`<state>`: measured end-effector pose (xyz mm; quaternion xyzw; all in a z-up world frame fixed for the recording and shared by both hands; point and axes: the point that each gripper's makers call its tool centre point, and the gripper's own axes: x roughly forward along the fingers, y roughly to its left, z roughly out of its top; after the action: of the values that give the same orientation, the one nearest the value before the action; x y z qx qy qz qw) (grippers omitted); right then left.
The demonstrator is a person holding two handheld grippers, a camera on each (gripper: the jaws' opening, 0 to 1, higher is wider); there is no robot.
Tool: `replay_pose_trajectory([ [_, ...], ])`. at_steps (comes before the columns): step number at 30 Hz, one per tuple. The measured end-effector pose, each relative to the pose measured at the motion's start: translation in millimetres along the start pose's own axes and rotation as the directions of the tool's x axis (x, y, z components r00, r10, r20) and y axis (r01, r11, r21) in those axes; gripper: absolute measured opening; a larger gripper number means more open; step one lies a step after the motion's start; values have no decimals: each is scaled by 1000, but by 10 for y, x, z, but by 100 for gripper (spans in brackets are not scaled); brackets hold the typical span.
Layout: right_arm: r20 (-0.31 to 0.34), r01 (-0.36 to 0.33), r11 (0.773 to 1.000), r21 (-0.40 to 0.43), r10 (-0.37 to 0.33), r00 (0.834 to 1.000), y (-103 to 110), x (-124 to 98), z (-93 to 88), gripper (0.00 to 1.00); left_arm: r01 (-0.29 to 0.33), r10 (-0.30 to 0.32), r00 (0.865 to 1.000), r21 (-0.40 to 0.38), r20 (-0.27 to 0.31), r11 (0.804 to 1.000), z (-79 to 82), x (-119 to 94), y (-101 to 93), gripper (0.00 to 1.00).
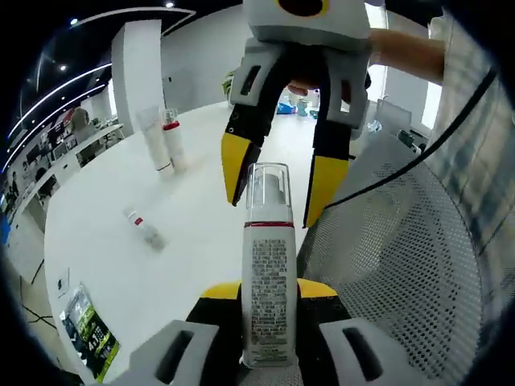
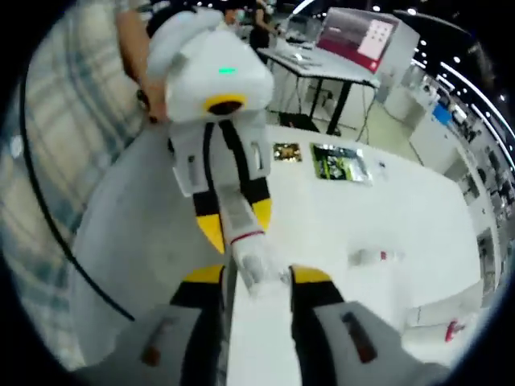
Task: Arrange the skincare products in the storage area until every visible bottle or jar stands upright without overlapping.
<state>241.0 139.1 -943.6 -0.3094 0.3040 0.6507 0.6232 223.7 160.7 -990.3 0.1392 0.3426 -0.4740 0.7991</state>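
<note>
1. Right up close in the left gripper view, the left claw (image 1: 269, 301) is clamped on a pump bottle (image 1: 268, 281) — white body, red band, clear cap — held by its lower body with the label facing the camera and the cap pointing away.
2. Just beyond the cap, the right claw (image 1: 273, 189) comes in from above, its yellow-tipped jaws spread to either side of the clear cap and not yet touching it.
3. The right gripper view shows the same meeting from the other end: the right claw (image 2: 257, 281) stands parted around the clear cap end of the pump bottle (image 2: 241, 229), while the left claw (image 2: 237, 213) grips the body behind it.
4. Handling call — it looks light and rigid, smooth plastic, likely slippery; the cap may pop off, so the body below the red band is the safer hold.
5. Further out on the white worktop (image 1: 201, 233), a small tube (image 1: 145, 227) lies flat and needs standing up.
6. Furthest back, a white tube (image 1: 154, 138) and a red-capped bottle (image 1: 172, 138) stand upright, just beside each other.
7. A leaflet (image 1: 88, 330) sits at the worktop edge, and a mesh chair back (image 1: 410, 265) stands alongside.
</note>
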Motion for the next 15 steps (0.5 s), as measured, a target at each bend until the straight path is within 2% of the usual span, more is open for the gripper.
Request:
replay_pose_trajectory([
  [2,82,22,990,136,-33,996,-65,-54,4,33,10,-10,1000,-16,17,1000,32,-7,-10,22],
  [3,114,14,978,207,-39,993,-73,-79,-2,33,16,-15,1000,-24,26,1000,51,-14,-20,22],
  [4,166,6,955,297,-57,985,-92,-120,-1,33,17,-15,999,-34,38,999,70,-27,-22,22],
  [5,207,3,941,340,-77,975,-109,-158,15,33,23,-21,999,-46,45,999,82,-31,-29,22],
  [6,274,-6,922,386,-109,955,-127,-215,69,33,28,-25,998,-58,57,998,103,-40,-28,22],
  [7,305,-19,903,430,-125,944,-130,-253,86,33,37,-32,997,-69,71,997,125,-46,-35,22],
  [8,357,-46,877,478,-146,923,-126,-295,119,33,41,-35,996,-78,87,996,152,-57,-36,22],
  [11,406,-112,804,584,-169,898,-80,-282,91,33,55,-42,991,-103,125,993,214,-102,-34,22],
  [12,416,-131,786,604,-171,893,-53,-266,91,33,58,-42,989,-112,139,992,235,-117,-31,22],
  [14,464,-166,764,623,-191,865,-22,-250,149,33,82,-62,986,-131,154,988,261,-127,-55,22],
  [15,484,-184,745,641,-206,850,-23,-250,177,32,84,-64,986,-129,157,988,269,-131,-60,22],
])
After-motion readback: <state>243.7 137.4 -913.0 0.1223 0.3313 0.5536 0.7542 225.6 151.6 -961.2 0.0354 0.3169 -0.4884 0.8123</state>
